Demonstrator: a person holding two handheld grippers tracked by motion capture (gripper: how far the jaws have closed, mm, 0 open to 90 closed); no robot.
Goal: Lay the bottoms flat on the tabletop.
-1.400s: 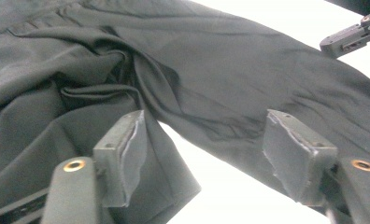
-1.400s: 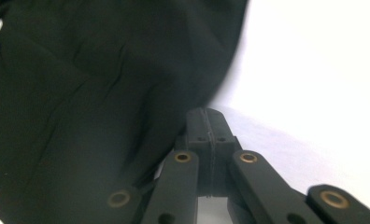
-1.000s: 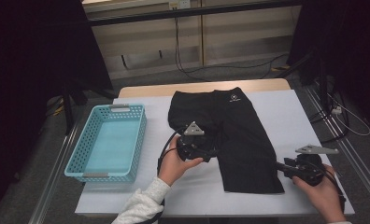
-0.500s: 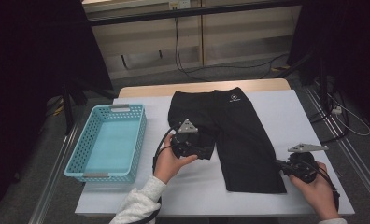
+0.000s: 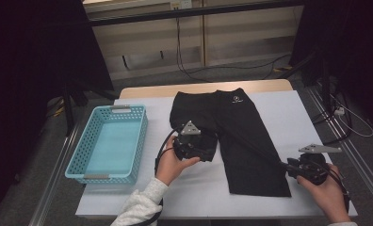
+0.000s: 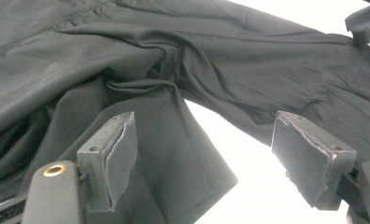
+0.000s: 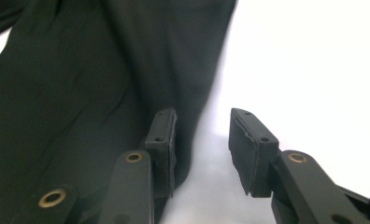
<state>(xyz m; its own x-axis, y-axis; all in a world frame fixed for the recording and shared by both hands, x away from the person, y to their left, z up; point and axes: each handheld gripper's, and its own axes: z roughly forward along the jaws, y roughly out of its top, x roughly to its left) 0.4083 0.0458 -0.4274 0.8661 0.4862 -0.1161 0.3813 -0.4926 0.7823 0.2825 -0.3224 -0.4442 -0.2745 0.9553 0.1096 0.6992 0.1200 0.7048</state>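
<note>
A pair of black pants (image 5: 243, 141) with a small white logo lies flat on the white table (image 5: 297, 117). My left gripper (image 5: 209, 149) is at the bunched left leg and stands open. In the left gripper view its jaws (image 6: 211, 158) are wide apart, and the leg's hem (image 6: 183, 158) lies loose between them. My right gripper (image 5: 285, 165) is at the outer edge of the right leg near its hem. Its jaws (image 7: 202, 135) have just been opening. One jaw rests over the fabric edge (image 7: 80, 93), and bare table shows in the gap.
A light blue plastic basket (image 5: 109, 143) stands on the table's left part. Cables run across the floor beyond the far edge. Metal rails run along both sides of the table.
The right gripper has edged slightly left toward the edge of the pant leg. The left hand has stayed at the left leg.
</note>
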